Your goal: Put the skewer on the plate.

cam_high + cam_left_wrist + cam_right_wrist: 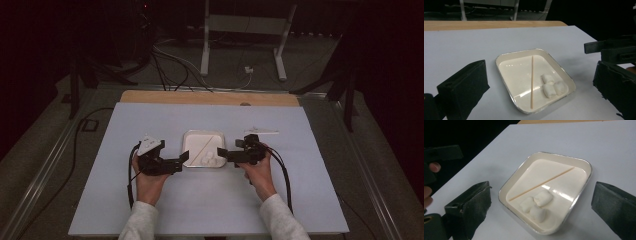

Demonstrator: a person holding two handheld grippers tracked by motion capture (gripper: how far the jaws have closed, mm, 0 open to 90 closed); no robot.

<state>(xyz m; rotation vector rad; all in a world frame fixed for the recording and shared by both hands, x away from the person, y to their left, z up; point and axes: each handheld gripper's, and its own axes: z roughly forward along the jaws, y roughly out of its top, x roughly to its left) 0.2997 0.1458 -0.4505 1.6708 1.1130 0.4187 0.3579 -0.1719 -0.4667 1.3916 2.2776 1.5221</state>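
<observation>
In the high view, a white tray point(204, 148) is seen at the middle of the table point(150, 210), with the left gripper point(181, 159) just beside its left edge and the right gripper point(223, 152) just beside its right edge. A small white object point(261, 131) lies beyond the right gripper, apart from the tray; what it is cannot be told.

In the left gripper view, the jaws are spread wide with nothing between them. Inside the tray point(506, 56), a thin wooden skewer point(532, 81) lies flat, and three marshmallows point(551, 85) are clustered just beside it. The skewer could be missed or rolled aside, since so little of it stands above the tray floor.

In the right gripper view, the jaws are likewise spread, empty. The marshmallows point(536, 205) touch one another, so two might be pinched at once, or one squashed. The tray point(584, 187) could be nudged or tipped if its rim is struck.
</observation>
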